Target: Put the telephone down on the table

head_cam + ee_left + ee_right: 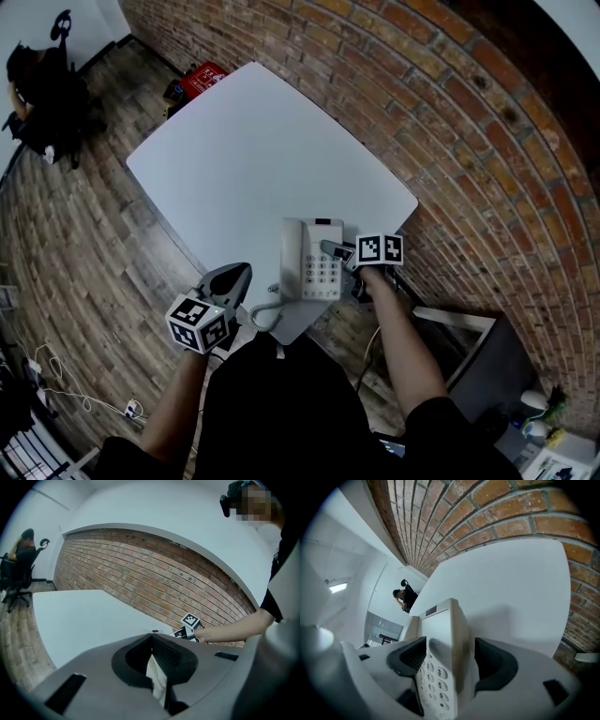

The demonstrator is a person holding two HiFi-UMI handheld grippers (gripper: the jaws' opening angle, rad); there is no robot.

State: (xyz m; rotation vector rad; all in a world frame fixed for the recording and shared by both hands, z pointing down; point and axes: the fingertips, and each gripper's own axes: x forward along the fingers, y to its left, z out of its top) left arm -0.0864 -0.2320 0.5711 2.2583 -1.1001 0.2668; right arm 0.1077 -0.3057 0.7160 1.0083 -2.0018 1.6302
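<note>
In the head view the right gripper (336, 251) is reaching in at the right side of the telephone (312, 260), its jaws standing wide. The telephone is lying flat at the corner of the white desk (262, 159) nearest the person, keypad facing up, with a coiled cord (265, 314) looping off its near end. The left gripper (242, 272) is sitting just beside the desk's near edge, left of the telephone, its jaws drawn to a point.

In the left gripper view the left gripper (157, 667) is showing its jaws together, pinching a small white ribbed piece (157, 681); I cannot tell what it is. Beyond it the desk (84, 616) is running along a brick wall (154, 578).

In the right gripper view the right gripper (450, 660) is standing wide apart, straddling the telephone's (440, 630) edge. The right pad is staying clear of the casing, while the left pad is sitting close over the number keys (433, 686). The telephone is pale, with a small dark window near its far end, and is resting on the desk (511, 583).
</note>
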